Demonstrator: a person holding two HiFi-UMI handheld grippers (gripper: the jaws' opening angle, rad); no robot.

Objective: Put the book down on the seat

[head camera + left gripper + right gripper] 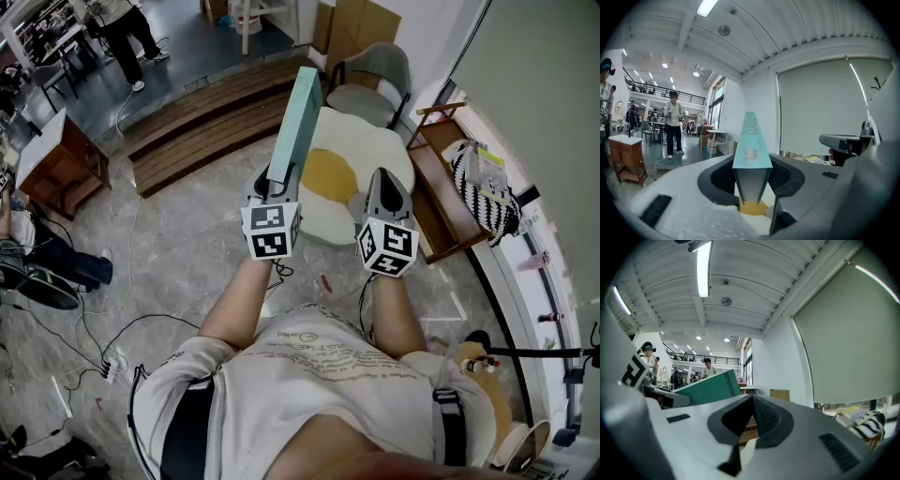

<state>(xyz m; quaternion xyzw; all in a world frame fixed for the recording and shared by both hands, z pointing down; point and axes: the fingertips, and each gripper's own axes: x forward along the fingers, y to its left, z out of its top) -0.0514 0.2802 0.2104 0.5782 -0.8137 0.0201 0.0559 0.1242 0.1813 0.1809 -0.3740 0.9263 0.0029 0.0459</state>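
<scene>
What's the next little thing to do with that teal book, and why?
Probably lower the left gripper toward the white and yellow seat and tip the book flat. Its jaws clamp the book on edge in the air, with the seat showing below, and the book is not yet resting on it.

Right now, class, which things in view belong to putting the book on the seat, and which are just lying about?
For the job: teal book, gripped by the left gripper; white-and-yellow seat.
Lying about: grey chair, wooden rack, striped bag, wooden cabinet, power strip with cables.
</scene>
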